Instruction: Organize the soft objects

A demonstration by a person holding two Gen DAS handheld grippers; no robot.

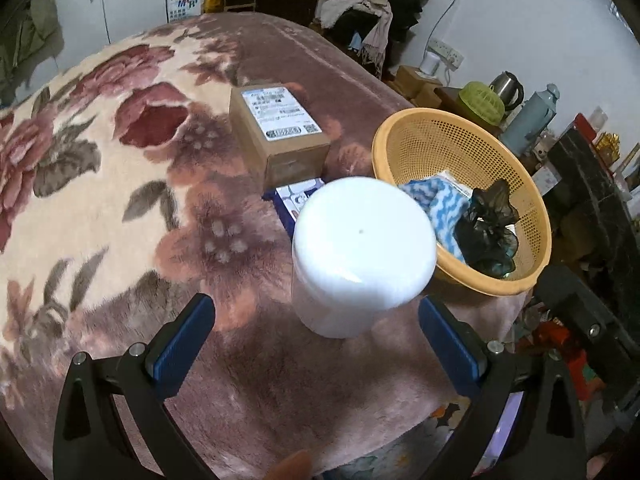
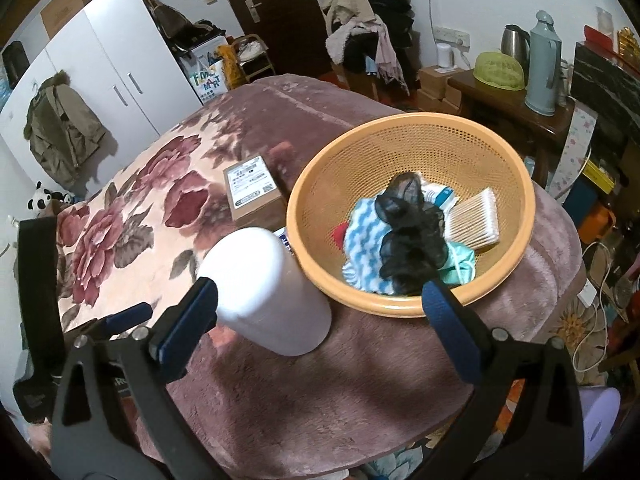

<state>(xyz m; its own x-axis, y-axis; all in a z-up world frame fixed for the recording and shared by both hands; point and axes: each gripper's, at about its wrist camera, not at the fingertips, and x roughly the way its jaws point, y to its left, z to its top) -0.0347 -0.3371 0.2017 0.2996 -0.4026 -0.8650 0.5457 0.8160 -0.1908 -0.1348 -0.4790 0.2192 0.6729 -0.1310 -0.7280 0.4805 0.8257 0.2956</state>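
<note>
The white roll (image 1: 362, 256) stands upright on the floral blanket (image 1: 100, 184), just beside the orange basket (image 1: 400, 136) on its left side. In the basket lie a blue-and-white cloth (image 2: 362, 240), a black mesh piece (image 2: 412, 240), a mint-green item (image 2: 460, 262) and a pack of cotton swabs (image 2: 476, 218). A cardboard box (image 1: 280, 136) sits behind the roll, with a blue-edged packet (image 1: 292, 200) between them. Your left gripper (image 1: 316, 320) is spread wide, its fingers apart on either side of the roll's base, holding nothing. Your right gripper (image 2: 320, 296) is likewise wide open and empty; its left finger (image 2: 188, 320) is close beside the roll, though you cannot tell whether it touches, and its right finger (image 2: 448, 320) overlaps the basket's near rim.
</note>
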